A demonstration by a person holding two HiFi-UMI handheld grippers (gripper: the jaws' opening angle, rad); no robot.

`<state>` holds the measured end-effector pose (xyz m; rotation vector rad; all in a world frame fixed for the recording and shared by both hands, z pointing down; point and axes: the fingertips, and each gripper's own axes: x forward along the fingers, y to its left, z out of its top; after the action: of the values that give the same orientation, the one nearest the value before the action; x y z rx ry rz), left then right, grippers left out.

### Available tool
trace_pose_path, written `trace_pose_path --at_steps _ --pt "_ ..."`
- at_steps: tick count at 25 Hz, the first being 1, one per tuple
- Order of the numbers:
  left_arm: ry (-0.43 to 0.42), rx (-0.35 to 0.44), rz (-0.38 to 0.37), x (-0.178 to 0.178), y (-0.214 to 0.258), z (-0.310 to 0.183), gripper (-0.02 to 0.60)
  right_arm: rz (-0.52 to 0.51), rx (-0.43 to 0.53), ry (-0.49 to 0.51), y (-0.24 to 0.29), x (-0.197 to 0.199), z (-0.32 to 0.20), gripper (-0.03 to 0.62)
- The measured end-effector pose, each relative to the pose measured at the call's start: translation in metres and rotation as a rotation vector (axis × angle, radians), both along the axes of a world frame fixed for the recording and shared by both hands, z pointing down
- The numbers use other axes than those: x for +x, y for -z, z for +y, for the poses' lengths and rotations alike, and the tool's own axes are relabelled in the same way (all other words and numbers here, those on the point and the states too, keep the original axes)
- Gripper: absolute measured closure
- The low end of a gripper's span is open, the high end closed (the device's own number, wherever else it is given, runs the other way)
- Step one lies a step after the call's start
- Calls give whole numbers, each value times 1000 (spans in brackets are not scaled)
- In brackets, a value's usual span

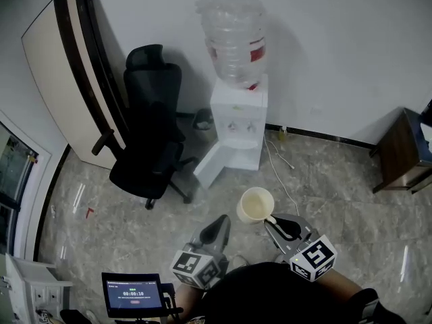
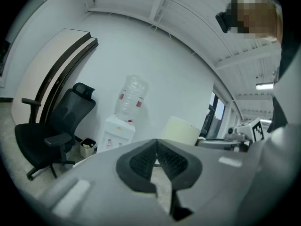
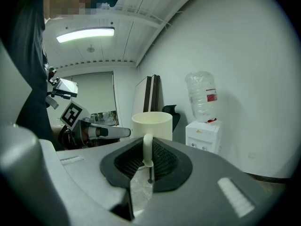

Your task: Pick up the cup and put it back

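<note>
We hold the cream round cup (image 1: 255,204) by its handle (image 3: 147,147), pinched in our right claw (image 3: 148,164); our left claw (image 2: 156,158) is pressed together, empty.

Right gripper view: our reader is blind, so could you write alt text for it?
The right tongs clamp an upright cream cup by its handle. Behind it stand a white water dispenser and a black chair against a pale wall.

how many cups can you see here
1. The cup is held in the air by its handle in the right gripper, beside the left gripper. No other shows, though some could sit out of view.
</note>
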<state>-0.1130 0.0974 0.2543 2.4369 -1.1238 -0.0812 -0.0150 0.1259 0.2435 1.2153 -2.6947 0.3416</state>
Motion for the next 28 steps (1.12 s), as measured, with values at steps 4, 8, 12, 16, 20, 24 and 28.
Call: trace_pose_path --at_steps 4,8,12,16,20,24,28 --pt "0 8 10 16 6 21 577 -14 27 -18 10 18 17 546" --pt "16 23 -4 40 14 32 577 -18 50 -5 15 42 29 546" --pt "39 45 -16 64 29 45 577 -14 52 32 19 64 42 546" --pt "56 45 -10 91 26 57 577 -2 61 57 21 86 54 546" --pt "79 34 -17 114 19 80 577 -10 53 76 15 111 74 546" --pt "82 21 -34 132 19 90 577 -29 43 85 14 125 79 546" --pt "78 15 -57 142 20 89 577 -39 44 104 15 132 75 546"
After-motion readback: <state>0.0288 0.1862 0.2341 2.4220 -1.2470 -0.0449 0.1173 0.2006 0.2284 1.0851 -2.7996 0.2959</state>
